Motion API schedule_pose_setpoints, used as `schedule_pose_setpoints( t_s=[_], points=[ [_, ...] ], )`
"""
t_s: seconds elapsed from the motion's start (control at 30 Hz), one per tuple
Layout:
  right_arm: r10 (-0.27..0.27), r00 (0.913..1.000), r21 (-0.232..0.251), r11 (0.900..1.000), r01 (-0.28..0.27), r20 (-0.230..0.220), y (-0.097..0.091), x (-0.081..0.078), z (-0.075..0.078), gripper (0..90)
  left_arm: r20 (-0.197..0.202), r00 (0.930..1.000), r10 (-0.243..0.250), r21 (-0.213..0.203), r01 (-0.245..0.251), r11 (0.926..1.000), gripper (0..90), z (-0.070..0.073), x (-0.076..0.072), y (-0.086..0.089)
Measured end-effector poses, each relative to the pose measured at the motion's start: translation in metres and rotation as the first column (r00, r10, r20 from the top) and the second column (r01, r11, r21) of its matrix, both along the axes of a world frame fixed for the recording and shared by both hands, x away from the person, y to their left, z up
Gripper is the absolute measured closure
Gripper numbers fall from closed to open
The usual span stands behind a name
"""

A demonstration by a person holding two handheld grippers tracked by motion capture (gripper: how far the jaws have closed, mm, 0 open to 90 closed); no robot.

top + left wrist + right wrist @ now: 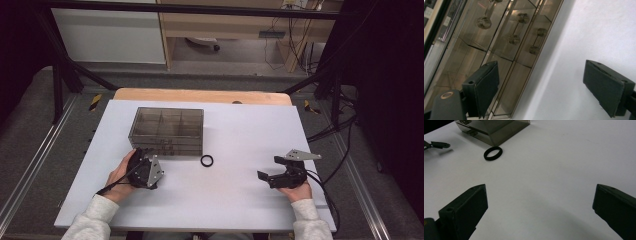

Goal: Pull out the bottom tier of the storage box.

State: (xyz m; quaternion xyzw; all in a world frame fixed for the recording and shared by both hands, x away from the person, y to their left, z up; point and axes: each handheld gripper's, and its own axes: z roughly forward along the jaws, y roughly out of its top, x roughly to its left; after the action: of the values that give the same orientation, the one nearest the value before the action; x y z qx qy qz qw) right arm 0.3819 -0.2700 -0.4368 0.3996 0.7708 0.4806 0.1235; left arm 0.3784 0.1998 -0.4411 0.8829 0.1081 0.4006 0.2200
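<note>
Little looks done: the left gripper point(140, 154), jaws wide and empty, sits at the box's point(167, 131) drawer front, the ring point(206, 160) lies just right of it, untouched, and the right gripper point(269, 173) waits wide open.

In the high view my left hand point(122, 172) and the grey plate cover the tips of my left gripper point(138, 153), so there I cannot tell if they touch the smoky drawer box point(167, 131). In the left gripper view this box is cut off at the top and left edge. What the drawers contain is too dim to tell.
</note>
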Motion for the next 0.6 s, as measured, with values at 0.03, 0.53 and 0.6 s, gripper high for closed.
schedule_pose_setpoints(
  t_s=[0.03,0.53,0.6],
  points=[
    [0.0,1.0,0.0,1.0,0.0,0.001,0.0,0.0,0.0,0.3,0.007,1.0,-0.001,0.005,0.0,1.0,14.0,-0.0005,0.0,-0.0006],
    [-0.001,1.0,-0.001,1.0,0.001,0.0,-0.0002,0.0,0.0001,0.3,0.112,0.9929,-0.04,0.066,0.033,0.9973,21.1,-0.0072,-0.0018,-0.0089],
    [0.0,1.0,-0.001,1.0,0.0,0.0,-0.0001,0.0,0.0,0.3,0.116,0.9921,-0.047,0.077,0.038,0.9963,22.0,-0.0089,-0.0018,-0.01]
  ],
)
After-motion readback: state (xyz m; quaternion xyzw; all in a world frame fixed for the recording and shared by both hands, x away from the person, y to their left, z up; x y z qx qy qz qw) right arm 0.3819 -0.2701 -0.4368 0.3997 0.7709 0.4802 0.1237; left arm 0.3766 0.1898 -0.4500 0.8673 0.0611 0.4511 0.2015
